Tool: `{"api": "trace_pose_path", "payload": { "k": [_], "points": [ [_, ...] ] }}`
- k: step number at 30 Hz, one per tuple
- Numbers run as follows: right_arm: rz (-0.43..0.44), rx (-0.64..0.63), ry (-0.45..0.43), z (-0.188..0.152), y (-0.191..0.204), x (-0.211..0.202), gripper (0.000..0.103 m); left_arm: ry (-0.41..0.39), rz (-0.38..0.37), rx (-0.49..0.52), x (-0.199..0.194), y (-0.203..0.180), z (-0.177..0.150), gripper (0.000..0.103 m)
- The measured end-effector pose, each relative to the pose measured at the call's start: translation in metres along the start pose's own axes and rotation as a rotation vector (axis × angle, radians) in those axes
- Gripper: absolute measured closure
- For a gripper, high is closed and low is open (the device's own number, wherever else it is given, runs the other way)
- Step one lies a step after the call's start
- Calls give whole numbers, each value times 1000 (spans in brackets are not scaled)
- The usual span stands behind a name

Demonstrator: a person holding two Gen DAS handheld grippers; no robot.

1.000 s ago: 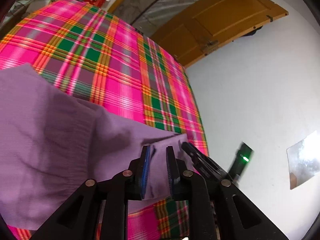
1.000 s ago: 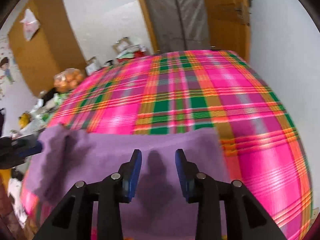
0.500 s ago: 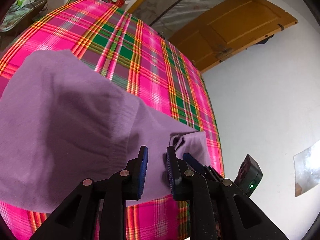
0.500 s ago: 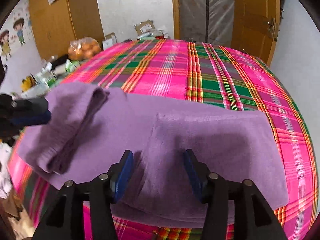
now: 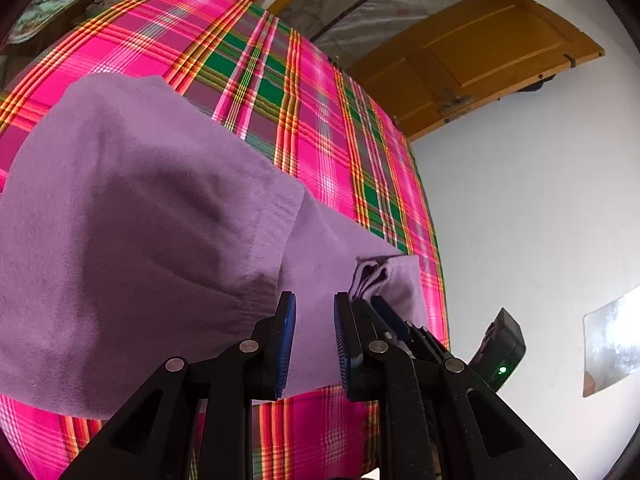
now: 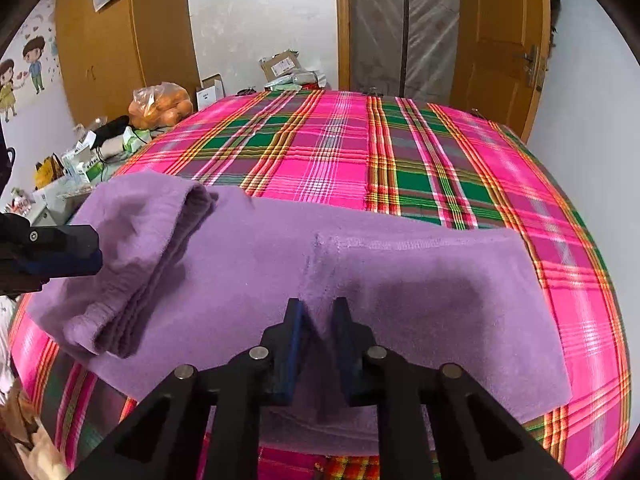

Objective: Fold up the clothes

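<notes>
A purple fleece garment (image 5: 140,200) (image 6: 420,280) lies across the near edge of a bed covered by a pink and green plaid sheet (image 5: 300,100) (image 6: 340,152). Its left part is doubled over into a thick fold (image 6: 152,240). In the right wrist view my right gripper (image 6: 318,316) is shut on a raised ridge of the garment near its middle hem. My left gripper (image 5: 315,308) holds a narrow gap at the ribbed hem of the fold, apparently shut on it; it enters the right wrist view from the left edge (image 6: 96,258). My right gripper (image 5: 384,312) sits just right of the left one.
A bag of oranges (image 6: 160,104), boxes (image 6: 280,64) and clutter on a low table (image 6: 80,160) stand beyond the bed's left side. A wooden door (image 6: 500,40) and a white wall (image 5: 520,200) border the right. The far half of the sheet bears nothing.
My left gripper carried the garment's left part over into a fold. My right gripper's fingers, wide apart before, have come together on a ridge of the cloth.
</notes>
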State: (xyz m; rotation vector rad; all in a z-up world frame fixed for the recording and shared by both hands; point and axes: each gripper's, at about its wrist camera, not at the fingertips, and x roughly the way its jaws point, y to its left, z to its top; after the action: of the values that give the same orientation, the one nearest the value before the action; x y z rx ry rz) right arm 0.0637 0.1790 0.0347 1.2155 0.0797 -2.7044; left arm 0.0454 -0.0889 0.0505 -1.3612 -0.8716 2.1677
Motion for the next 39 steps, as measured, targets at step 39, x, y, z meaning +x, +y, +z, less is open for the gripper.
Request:
{"api": "trace_pose_path", "payload": {
  "k": [39],
  "points": [
    [31,-3,-37,7,47,-14,90,55,-90,1,1,21,1,82]
  ]
}}
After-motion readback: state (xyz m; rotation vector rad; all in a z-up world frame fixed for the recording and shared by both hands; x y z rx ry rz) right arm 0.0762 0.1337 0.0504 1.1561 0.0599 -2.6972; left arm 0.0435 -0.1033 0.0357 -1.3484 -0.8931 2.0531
